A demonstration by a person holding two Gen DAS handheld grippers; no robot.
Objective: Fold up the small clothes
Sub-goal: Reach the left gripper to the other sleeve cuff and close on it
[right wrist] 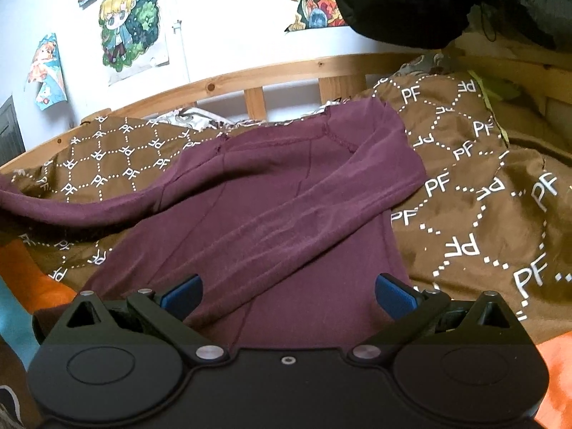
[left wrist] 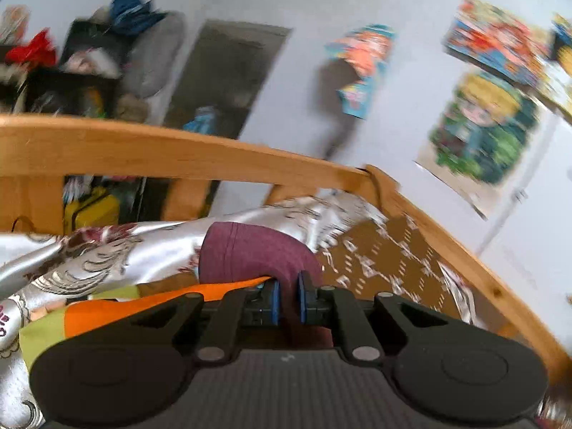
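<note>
Left gripper (left wrist: 287, 298) pinches the shirt (right wrist: 271, 214) sleeve, lifted. Right gripper (right wrist: 287, 295) gapes empty over the hem; body runs away toward the rail (right wrist: 228, 78).

Both views were fisheye, bending the bed rail (left wrist: 200, 153) into a curve and leaving black corners. The left wrist picture was smeared by motion: the posters (left wrist: 479, 125) and the shelf clutter (left wrist: 78, 60) were streaked, while the gripper body near the lens stayed crisp. The right wrist picture was sharp, its shirt (right wrist: 271, 193) evenly lit by soft, dimmish light with faint shadows in the folds. The wall (right wrist: 221, 35) looked washed out, nearly glaring. A dark blurred mass (right wrist: 411, 0) blocked the upper right.
</note>
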